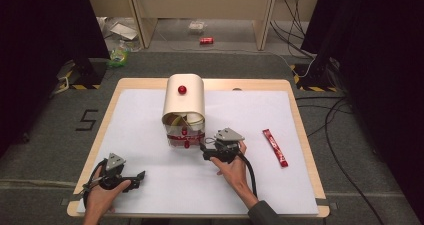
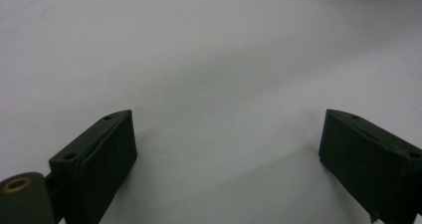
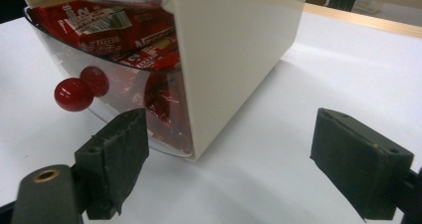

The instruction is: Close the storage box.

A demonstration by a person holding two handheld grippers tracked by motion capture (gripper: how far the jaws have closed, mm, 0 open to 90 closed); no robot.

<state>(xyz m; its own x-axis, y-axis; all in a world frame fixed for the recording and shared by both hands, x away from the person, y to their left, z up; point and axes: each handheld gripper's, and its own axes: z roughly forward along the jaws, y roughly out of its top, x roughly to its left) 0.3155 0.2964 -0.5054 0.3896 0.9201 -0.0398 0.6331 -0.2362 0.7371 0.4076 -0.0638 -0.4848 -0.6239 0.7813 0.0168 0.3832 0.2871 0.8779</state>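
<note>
From the high view, the right gripper (image 1: 206, 150) sits low in its hand, just beside the cream box (image 1: 184, 105); the left gripper (image 1: 139, 176) rests well apart. The left gripper view shows jaws wide, empty, over the white mat (image 2: 209, 59). The right gripper view shows jaws wide, empty, red packets (image 3: 134, 45) behind the box's clear front, ahead of the left jaw.

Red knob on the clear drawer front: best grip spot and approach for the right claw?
Pinch the round red knob itself, coming at the clear drawer front head-on from the person's side. It stands proud of the panel, so the right claw, already open beside the cream box, probably must shift toward it first.
</note>
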